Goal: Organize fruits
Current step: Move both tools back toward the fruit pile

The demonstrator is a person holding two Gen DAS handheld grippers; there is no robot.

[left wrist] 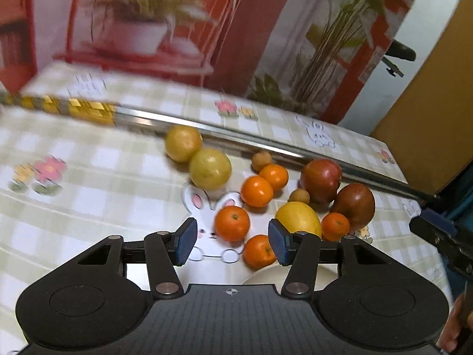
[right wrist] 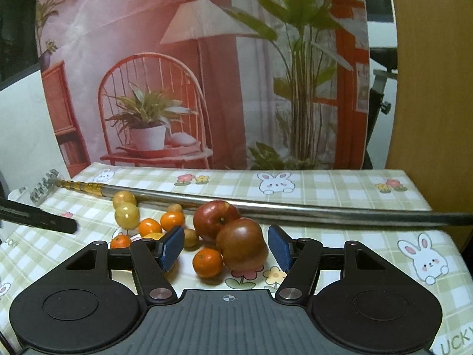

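The left tool [left wrist: 232,241] hangs over the counter [left wrist: 88,183] with its jaws apart and nothing pressed between the pads. Framed between them in the left wrist view is a tangerine [left wrist: 232,223] lying on a rabbit print, with a second tangerine [left wrist: 259,251] just below and right of it, near the rim of a pale bowl [left wrist: 266,275] that peeks out behind the tool's body. The rest of the fruit is clustered on the checked cloth beyond: two yellow-green fruits [left wrist: 210,169] touching each other at the left, two more tangerines [left wrist: 256,191] touching in the middle, two small brown fruits [left wrist: 261,161], a lemon [left wrist: 298,219] behind the right pad, a fifth tangerine [left wrist: 335,226] beside it, and two red apples [left wrist: 321,180] side by side at the right. A long metal rod [left wrist: 236,136] with a gold-patterned end lies across the counter behind the fruit.

The right tool [right wrist: 225,247] is likewise released, jaws apart and gripping nothing. The near apple [right wrist: 242,244] sits in the gap between its pads, closer to the right one; whether a pad touches it I cannot tell. A tangerine [right wrist: 207,262] lies just left of that apple, and the other apple [right wrist: 215,219] touches it from behind.

A printed backdrop [right wrist: 207,74] of chair and plants stands behind the counter.
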